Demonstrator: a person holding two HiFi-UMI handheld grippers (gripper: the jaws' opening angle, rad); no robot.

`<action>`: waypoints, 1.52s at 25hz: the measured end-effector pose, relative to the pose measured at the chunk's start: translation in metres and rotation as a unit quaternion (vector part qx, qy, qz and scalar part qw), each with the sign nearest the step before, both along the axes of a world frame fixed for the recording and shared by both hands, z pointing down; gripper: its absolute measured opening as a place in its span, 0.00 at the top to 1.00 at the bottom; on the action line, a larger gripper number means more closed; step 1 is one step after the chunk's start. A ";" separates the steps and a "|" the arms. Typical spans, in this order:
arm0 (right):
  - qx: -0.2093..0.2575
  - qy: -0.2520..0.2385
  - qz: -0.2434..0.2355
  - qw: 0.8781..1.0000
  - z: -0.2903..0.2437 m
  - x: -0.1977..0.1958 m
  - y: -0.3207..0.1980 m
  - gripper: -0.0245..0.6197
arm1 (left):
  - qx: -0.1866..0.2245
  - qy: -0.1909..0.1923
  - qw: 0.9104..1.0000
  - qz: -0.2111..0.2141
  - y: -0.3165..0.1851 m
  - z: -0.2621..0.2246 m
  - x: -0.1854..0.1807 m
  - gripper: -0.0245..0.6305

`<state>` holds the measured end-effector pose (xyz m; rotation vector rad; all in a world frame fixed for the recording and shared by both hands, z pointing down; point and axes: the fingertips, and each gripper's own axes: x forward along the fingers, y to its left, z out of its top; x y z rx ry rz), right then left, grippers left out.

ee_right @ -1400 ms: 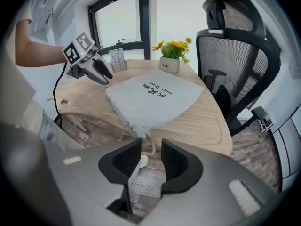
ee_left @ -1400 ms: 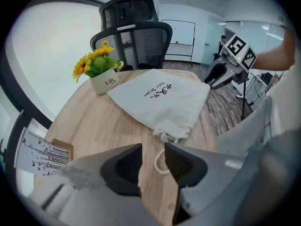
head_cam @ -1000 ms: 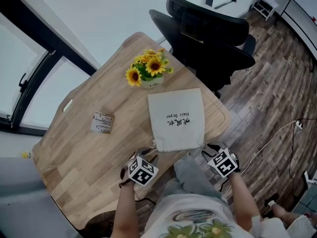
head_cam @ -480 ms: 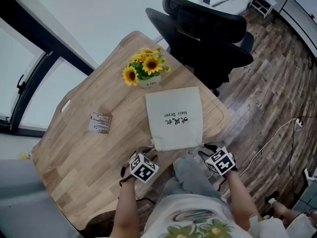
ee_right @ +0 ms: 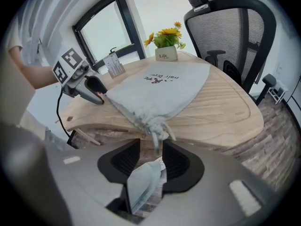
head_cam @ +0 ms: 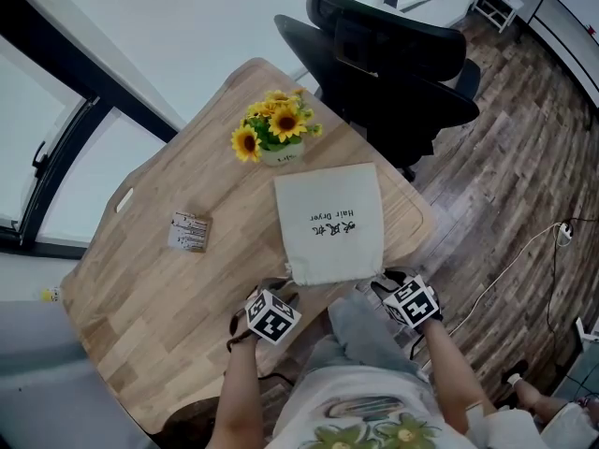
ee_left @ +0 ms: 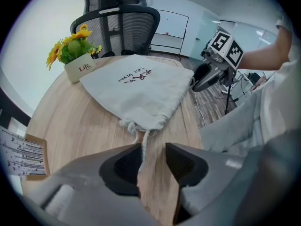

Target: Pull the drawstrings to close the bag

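A cream cloth bag [head_cam: 328, 218] with dark print lies flat on the round wooden table [head_cam: 168, 288], its gathered mouth toward me. At the bag's near left corner is my left gripper [head_cam: 284, 290]. In the left gripper view its jaws [ee_left: 153, 147] have just been opening and stand apart. The white drawstring [ee_left: 144, 142] runs between them, close to the left pad. My right gripper [head_cam: 387, 282] is at the near right corner, which overhangs the table edge. Its jaws [ee_right: 151, 144] are apart too, with the other drawstring [ee_right: 155, 136] hanging loose in the gap.
A pot of sunflowers [head_cam: 273, 129] stands just beyond the bag. A small printed card [head_cam: 189, 231] lies to the left. A black office chair [head_cam: 393, 54] is at the table's far side. My grey-trousered lap [head_cam: 360, 330] is under the near edge, and a cable [head_cam: 510, 269] runs across the floor.
The head view has shifted slightly. Both grippers stay at the bag's near corners, the right one a touch closer in. The bag lies as before.
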<state>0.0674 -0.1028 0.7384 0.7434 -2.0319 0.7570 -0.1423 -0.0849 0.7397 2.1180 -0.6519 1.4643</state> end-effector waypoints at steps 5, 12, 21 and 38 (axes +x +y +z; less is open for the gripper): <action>0.000 -0.003 0.018 1.000 0.007 -0.005 -0.004 0.79 | 0.000 0.002 1.000 -0.012 -0.001 0.000 0.000 0.72; -0.003 0.004 0.021 1.000 0.010 -0.006 -0.003 0.93 | -0.003 0.002 0.999 -0.051 -0.005 0.001 -0.001 0.72; -0.002 -0.001 0.021 1.000 0.003 -0.007 0.002 0.94 | -0.012 0.000 0.993 -0.117 -0.015 0.000 -0.007 0.81; 0.063 0.036 0.019 0.997 -0.031 0.010 -0.005 0.94 | 0.063 -0.041 0.987 -0.141 -0.014 -0.002 -0.008 0.95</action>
